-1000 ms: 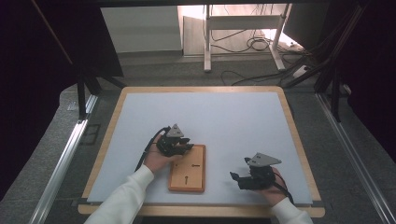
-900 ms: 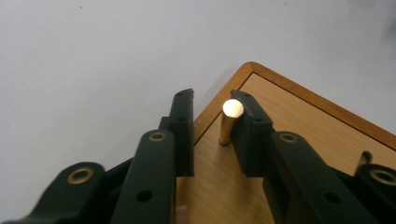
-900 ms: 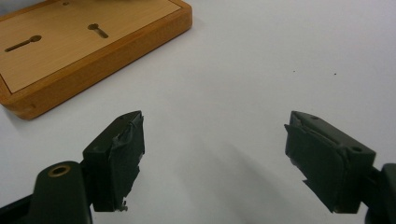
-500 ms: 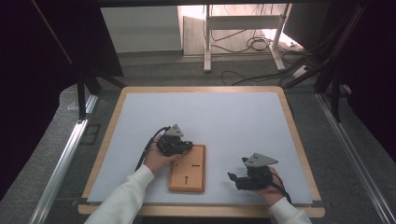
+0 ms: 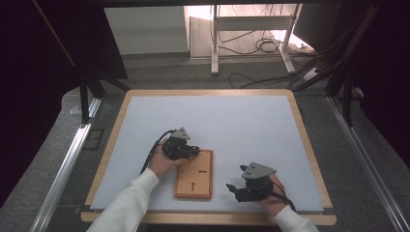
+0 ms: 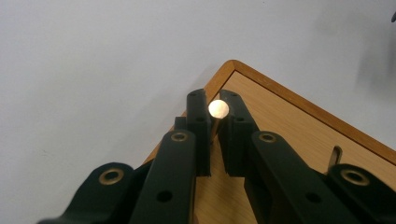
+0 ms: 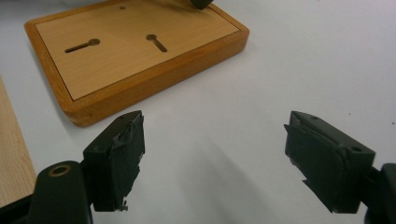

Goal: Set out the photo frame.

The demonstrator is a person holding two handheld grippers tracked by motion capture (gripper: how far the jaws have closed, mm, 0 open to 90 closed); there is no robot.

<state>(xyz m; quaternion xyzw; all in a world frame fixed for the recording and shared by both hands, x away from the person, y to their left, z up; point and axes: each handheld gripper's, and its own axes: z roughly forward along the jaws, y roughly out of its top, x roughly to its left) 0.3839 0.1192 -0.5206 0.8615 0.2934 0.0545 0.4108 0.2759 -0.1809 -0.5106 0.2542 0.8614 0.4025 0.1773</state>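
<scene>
Right gripper [image 5: 237, 185] low at near edge of white mat [image 5: 232, 121], held from behind by right hand [image 5: 273, 195], jaws spread wide, empty, aimed left toward wooden board [image 5: 194, 175]. Board flat on mat, near centre-front, long axis running near-to-far, two keyhole slots [image 7: 156, 43] in top face. Left gripper [image 6: 214, 122] at board's far left corner, tilted down, clamped on small metal pin [image 6: 218, 108], pin roughly upright, round end facing camera

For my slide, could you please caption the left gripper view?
Left tongs shut on a round-headed metal pin above a corner of the wooden board.
</scene>
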